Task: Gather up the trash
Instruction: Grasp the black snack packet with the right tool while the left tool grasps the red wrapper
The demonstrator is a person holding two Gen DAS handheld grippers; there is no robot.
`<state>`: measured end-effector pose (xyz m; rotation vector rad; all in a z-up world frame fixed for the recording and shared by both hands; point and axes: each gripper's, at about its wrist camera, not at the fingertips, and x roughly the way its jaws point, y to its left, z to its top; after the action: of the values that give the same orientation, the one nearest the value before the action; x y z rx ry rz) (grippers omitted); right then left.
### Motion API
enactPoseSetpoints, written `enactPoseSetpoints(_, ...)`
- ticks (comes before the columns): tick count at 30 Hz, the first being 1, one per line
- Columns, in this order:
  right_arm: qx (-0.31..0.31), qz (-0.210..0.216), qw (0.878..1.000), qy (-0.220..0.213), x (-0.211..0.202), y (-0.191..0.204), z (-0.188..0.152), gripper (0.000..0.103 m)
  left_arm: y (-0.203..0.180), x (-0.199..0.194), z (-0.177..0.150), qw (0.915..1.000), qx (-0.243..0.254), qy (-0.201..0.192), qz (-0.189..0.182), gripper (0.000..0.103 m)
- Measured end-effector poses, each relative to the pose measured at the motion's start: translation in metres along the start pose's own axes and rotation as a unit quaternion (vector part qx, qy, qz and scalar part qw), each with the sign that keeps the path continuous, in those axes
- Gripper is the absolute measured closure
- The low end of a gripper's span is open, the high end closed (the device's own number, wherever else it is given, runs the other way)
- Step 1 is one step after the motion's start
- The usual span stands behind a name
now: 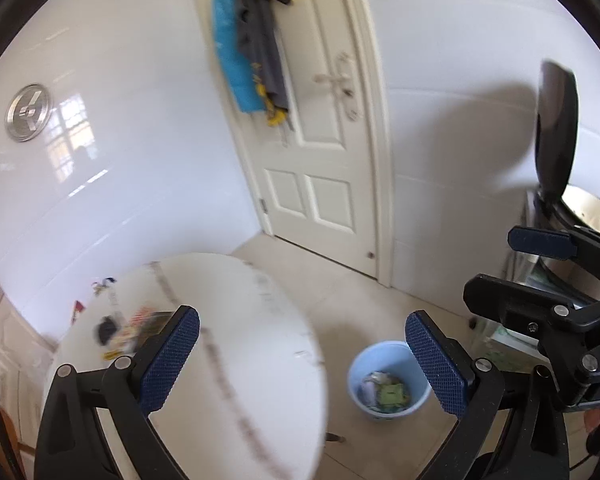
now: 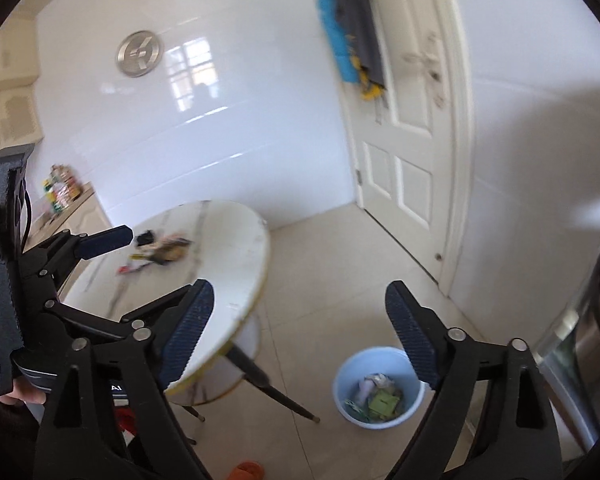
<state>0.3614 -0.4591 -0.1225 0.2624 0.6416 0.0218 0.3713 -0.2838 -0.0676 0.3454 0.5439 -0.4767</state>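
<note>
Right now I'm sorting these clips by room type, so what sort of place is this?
Likely a home kitchen or dining corner: a round table strewn with wrappers, a blue trash bin on tiled floor, and a panelled door.

A white panelled door (image 1: 312, 148) stands at twelve o'clock in the left wrist view, with a pale lever handle (image 1: 334, 77) at its right edge. Blue, grey and yellow clothes (image 1: 248, 36) hang over its upper left part. A round silver wall clock (image 1: 29, 113) sits at ten o'clock on the glossy white tiled wall (image 1: 132, 152), which reflects a window. In the right wrist view, a counter (image 2: 76, 210) at nine o'clock carries blurred bottles (image 2: 62, 188). An orange slipper (image 2: 246, 471) lies on the beige tiled floor (image 2: 340, 272) at six o'clock.
</note>
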Motion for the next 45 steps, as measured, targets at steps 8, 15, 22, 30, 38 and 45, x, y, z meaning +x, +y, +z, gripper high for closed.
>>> enactPoseSetpoints(8,-0.069,0.033,0.997,0.003,0.019,0.111,0.028,0.006,0.109,-0.083,-0.056,0.9967,-0.065,-0.016,0.046,0.001)
enactPoseSetpoints(15,-0.112,0.046,0.991,0.064,0.095,0.167,0.028,0.005,0.205,-0.089,-0.089,0.9875,-0.123,0.026,0.095,0.001)
enactPoseSetpoints(22,-0.134,0.06,0.981,0.131,0.191,0.193,0.023,0.005,0.269,-0.032,-0.101,0.9786,-0.157,0.094,0.095,0.001)
enactPoseSetpoints(30,-0.144,0.075,0.973,0.167,0.282,0.217,0.025,0.005,0.323,0.051,-0.084,0.9723,-0.166,0.136,0.092,0.001)
enactPoseSetpoints(38,-0.161,0.052,0.966,0.196,0.343,0.237,0.03,0.005,0.34,0.082,-0.082,0.971,-0.17,0.145,0.084,0.001)
enactPoseSetpoints(45,-0.165,0.068,0.957,0.231,0.364,0.229,0.02,0.029,0.34,0.101,-0.081,0.9714,-0.157,0.159,0.08,0.001)
